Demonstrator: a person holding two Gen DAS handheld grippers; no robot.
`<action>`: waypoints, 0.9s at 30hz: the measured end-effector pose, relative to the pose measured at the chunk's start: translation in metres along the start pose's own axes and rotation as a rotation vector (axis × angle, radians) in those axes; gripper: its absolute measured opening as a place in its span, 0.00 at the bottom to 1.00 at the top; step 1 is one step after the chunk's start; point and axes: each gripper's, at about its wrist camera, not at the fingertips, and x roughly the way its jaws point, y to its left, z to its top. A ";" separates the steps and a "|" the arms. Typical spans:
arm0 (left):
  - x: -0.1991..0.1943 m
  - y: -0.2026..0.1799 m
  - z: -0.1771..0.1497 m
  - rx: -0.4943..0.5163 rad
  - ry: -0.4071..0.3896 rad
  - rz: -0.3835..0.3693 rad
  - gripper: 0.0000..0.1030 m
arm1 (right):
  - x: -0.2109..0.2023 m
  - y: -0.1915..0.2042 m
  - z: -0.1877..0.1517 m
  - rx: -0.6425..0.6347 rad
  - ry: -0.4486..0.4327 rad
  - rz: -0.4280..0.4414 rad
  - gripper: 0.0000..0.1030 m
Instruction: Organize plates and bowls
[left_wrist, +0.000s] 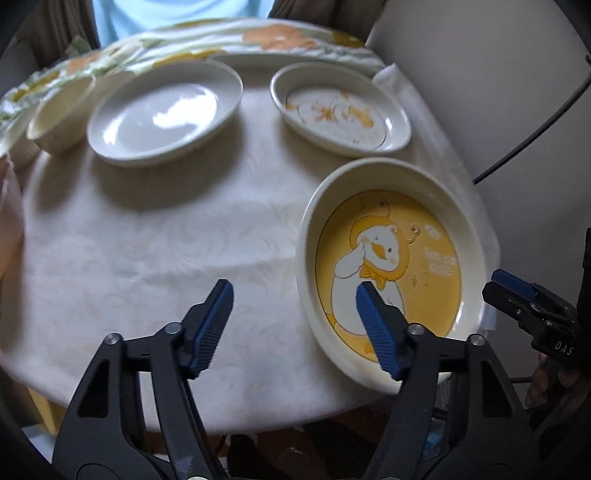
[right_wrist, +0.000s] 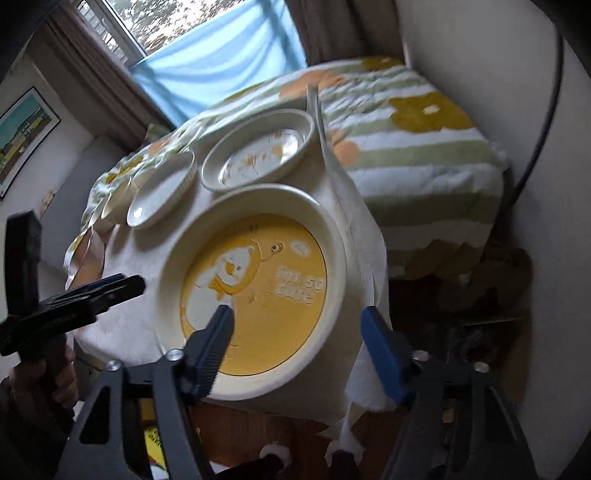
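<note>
A cream deep plate with a yellow duck picture sits at the near right corner of the table. My left gripper is open and straddles its left rim, one finger over the yellow base and one over the cloth. My right gripper is open across the right rim, its left finger over the plate and its right finger beyond the edge. Neither gripper's pads press on the rim. Farther back lie a plain white plate and a smaller plate with an orange print.
A small cream bowl stands at the far left of the white-clothed table. A flowered, striped bedcover lies behind the table. A dark cable hangs at the right wall. A hand holds the left tool.
</note>
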 end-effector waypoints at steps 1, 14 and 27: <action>0.005 -0.002 0.000 -0.005 0.009 -0.003 0.56 | 0.005 -0.004 0.002 -0.005 0.008 0.009 0.55; 0.038 -0.002 0.002 -0.052 0.046 -0.017 0.25 | 0.032 -0.022 0.023 -0.061 0.057 0.043 0.18; 0.041 -0.011 0.002 -0.038 0.048 -0.015 0.21 | 0.035 -0.022 0.028 -0.096 0.081 0.033 0.15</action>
